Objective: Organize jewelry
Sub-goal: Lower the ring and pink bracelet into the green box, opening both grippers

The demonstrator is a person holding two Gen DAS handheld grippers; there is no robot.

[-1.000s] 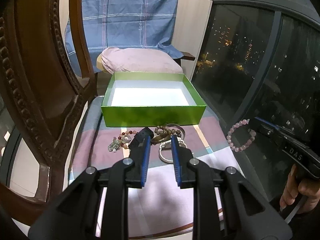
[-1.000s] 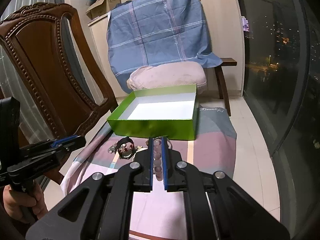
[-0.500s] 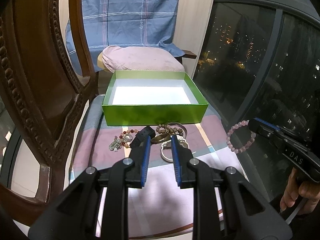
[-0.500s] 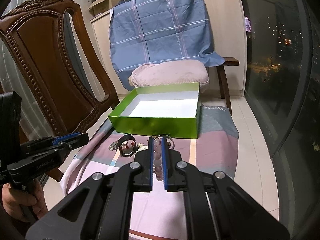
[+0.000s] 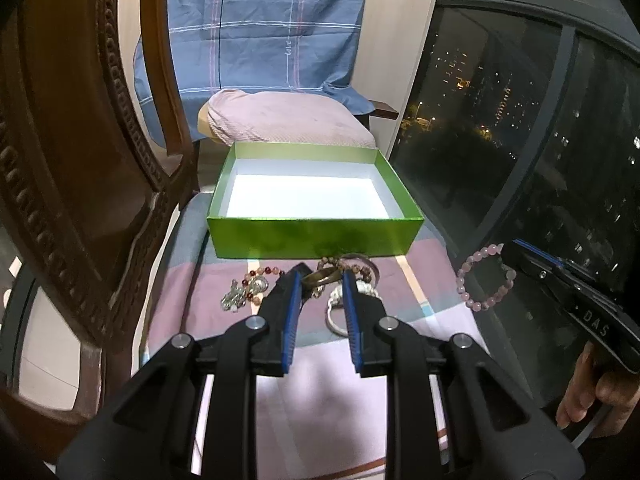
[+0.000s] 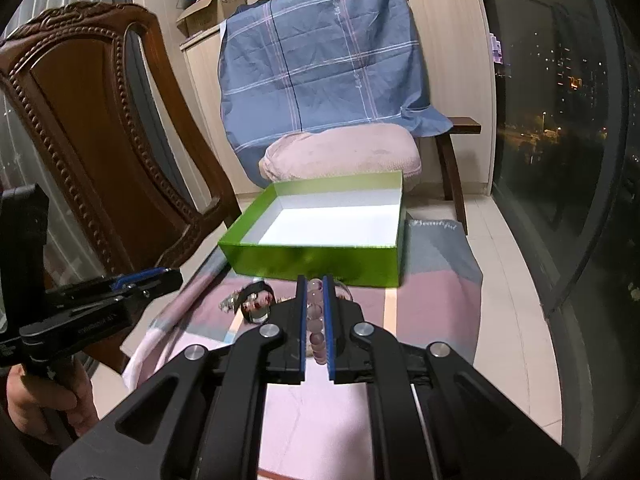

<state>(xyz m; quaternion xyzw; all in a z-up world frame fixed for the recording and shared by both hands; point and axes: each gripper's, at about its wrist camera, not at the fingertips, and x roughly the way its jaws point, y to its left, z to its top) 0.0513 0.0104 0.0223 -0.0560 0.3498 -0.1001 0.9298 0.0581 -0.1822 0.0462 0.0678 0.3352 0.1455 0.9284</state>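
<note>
City lights fill the window beside a striped cloth (image 5: pixel 320 380) where an empty green box (image 5: pixel 316 240) sits. Right gripper (image 6: pixel 315 284) clamps a pink bead bracelet (image 5: pixel 480 280); left gripper (image 5: pixel 319 276) apparently pinches a brass bangle (image 5: pixel 320 277) above the jewelry pile (image 5: pixel 248 292).

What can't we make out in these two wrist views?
- Left view: the jewelry pile is partly covered by the left gripper, so a count is impossible.
- Left view: whether it grips the brass ring.
- Right view: most of the pink bead bracelet, hidden by the right gripper.
</note>
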